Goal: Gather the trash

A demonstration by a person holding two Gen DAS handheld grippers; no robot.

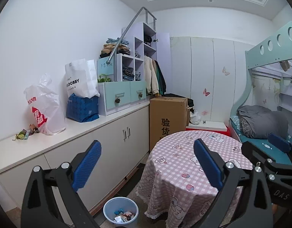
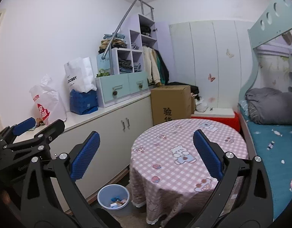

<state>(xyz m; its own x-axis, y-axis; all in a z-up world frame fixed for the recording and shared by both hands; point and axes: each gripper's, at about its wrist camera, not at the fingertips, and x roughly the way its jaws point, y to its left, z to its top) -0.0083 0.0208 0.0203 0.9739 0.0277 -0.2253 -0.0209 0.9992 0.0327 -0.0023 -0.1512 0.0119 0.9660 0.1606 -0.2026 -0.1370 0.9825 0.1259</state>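
Observation:
A blue waste bin (image 1: 120, 211) with several wrappers inside stands on the floor between the cabinet and the round table; it also shows in the right wrist view (image 2: 113, 196). Small crumpled wrappers (image 1: 25, 133) lie on the white countertop (image 1: 56, 140) at the left, beside a plastic bag. My left gripper (image 1: 146, 166) is open and empty, held above the bin and table edge. My right gripper (image 2: 146, 154) is open and empty over the table. In the right wrist view the left gripper (image 2: 32, 127) shows at the left; in the left wrist view the right gripper (image 1: 267, 144) shows at the right.
A round table with a pink checked cloth (image 1: 185, 163) stands in the middle. A white-and-red plastic bag (image 1: 44, 110), a white paper bag (image 1: 80, 79) and a blue bag (image 1: 83, 108) sit on the countertop. A cardboard box (image 1: 167, 119) stands behind the table. A bunk bed (image 2: 275, 133) is at the right.

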